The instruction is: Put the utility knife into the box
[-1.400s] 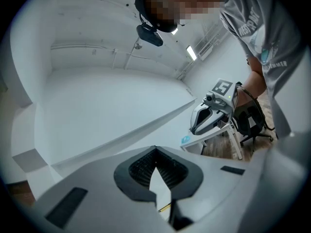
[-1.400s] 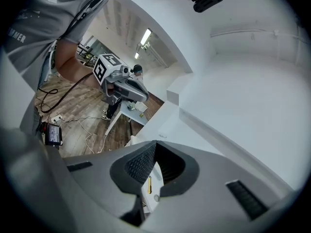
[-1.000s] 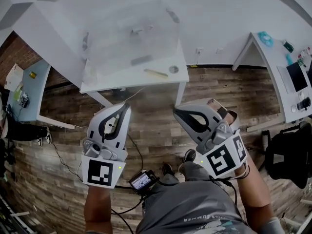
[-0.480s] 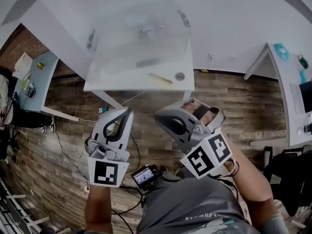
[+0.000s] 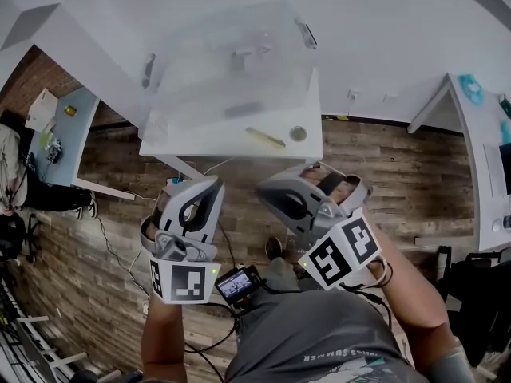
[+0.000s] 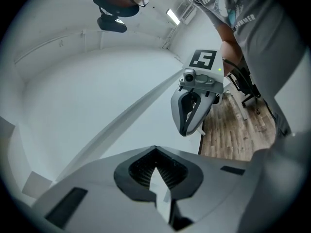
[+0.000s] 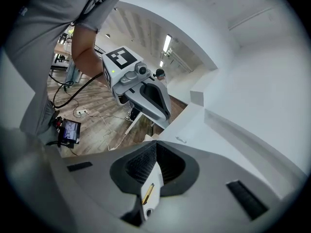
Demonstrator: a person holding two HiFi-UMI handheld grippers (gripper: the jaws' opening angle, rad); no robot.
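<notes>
Left tongs (image 5: 211, 182) and right tongs (image 5: 260, 191) both shut, empty, short of the table (image 5: 200, 144); utility knife (image 5: 265, 138) lies beside the clear box (image 5: 227, 58); approached with shut tongs, it may be nudged off the edge.

The see-through box (image 5: 227, 70) looks hazy, small things inside it too blurry to name, little round thing (image 5: 298, 134) on the white table (image 5: 200, 144) too small to tell, side desk (image 5: 471, 150) cut off by the right edge

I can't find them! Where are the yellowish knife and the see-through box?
utility knife (image 5: 265, 138), head view, middle of its yellowish body.
box (image 5: 184, 106), head view, its clear near wall.
</notes>
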